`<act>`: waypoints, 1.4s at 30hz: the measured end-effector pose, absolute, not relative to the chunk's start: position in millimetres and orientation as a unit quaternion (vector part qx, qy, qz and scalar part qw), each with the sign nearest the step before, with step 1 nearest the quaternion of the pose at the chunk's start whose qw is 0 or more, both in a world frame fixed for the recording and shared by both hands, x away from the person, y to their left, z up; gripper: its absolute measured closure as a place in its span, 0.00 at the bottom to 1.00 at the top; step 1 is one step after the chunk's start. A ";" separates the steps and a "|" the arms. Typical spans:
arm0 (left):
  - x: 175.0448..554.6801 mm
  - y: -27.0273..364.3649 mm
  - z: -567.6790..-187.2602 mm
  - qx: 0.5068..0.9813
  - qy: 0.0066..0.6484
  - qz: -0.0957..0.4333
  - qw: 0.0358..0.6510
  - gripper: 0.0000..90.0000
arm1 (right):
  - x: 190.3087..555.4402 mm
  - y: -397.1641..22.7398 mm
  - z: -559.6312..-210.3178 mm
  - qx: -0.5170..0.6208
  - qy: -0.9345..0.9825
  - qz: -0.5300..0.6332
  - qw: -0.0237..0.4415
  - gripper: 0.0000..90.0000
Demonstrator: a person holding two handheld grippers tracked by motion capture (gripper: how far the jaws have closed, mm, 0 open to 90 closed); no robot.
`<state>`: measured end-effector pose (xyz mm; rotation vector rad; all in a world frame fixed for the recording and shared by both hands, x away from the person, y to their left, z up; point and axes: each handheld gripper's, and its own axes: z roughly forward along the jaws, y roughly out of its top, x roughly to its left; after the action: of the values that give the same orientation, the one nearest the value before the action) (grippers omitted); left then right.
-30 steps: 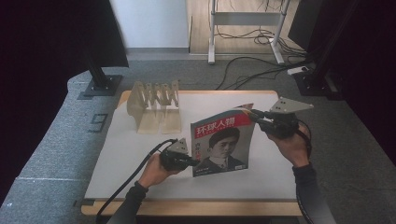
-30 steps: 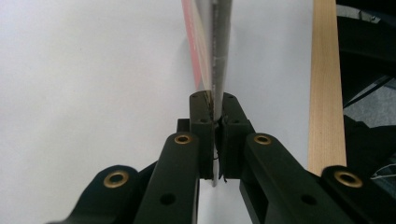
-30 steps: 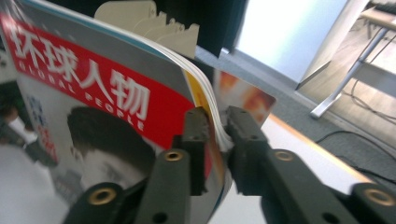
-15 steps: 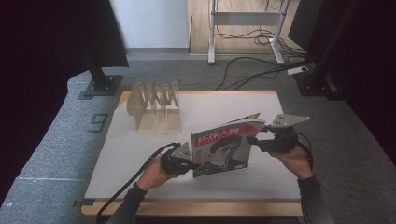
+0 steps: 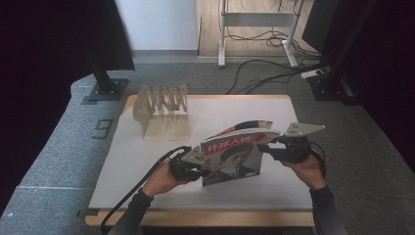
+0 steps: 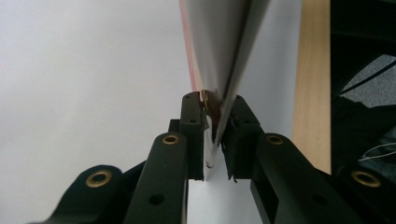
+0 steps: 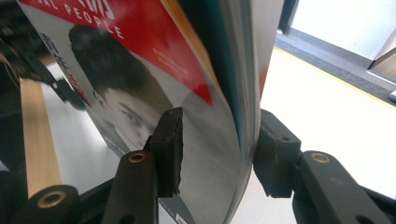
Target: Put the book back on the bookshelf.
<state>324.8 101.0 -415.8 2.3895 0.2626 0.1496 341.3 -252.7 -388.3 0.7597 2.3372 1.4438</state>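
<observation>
Left gripper (image 5: 198, 169) clamps the glossy red-covered magazine (image 5: 235, 156) upright — right gripper (image 5: 268, 148), jaws closing, straddles its edge unpinched; squeeze squarely.

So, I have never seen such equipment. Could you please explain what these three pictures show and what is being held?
A person sits at a white table and holds a hand tool with two black jaws in each hand. One picture looks down from above. The other two come from small cameras riding on each tool, looking along its jaws. The left gripper pinches the near edge of a magazine, which stands upright. The right gripper has the magazine's far edge between its jaws, which have just been closing; one pad looks slightly off the cover. A wooden slotted rack stands further back.
</observation>
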 end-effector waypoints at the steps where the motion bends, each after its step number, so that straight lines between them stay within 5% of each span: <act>1: 324.8 101.0 -415.8 0.926 0.102 0.058 0.358 0.86 | 341.3 -252.7 -388.3 0.264 0.811 0.501 0.145 0.62; 18: 330.0 91.9 -356.5 0.920 0.099 0.081 0.370 0.83 | 337.9 -250.7 -383.6 0.253 0.813 0.502 0.150 0.65; 23: 332.2 87.9 -357.2 0.917 0.103 0.085 0.375 0.95 | 337.3 -251.4 -385.0 0.255 0.814 0.498 0.154 0.64; 31: 339.9 92.4 -357.5 0.915 0.112 0.070 0.380 0.96 | 330.9 -260.1 -398.6 0.280 0.822 0.461 0.183 0.47; 42: 345.4 105.3 -354.2 0.907 0.134 0.082 0.391 0.97 | 330.3 -268.8 -454.9 0.338 0.836 0.401 0.157 0.28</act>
<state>345.4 105.3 -354.2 2.3048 0.3406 0.2090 330.3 -268.8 -454.9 0.9677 2.3933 1.1487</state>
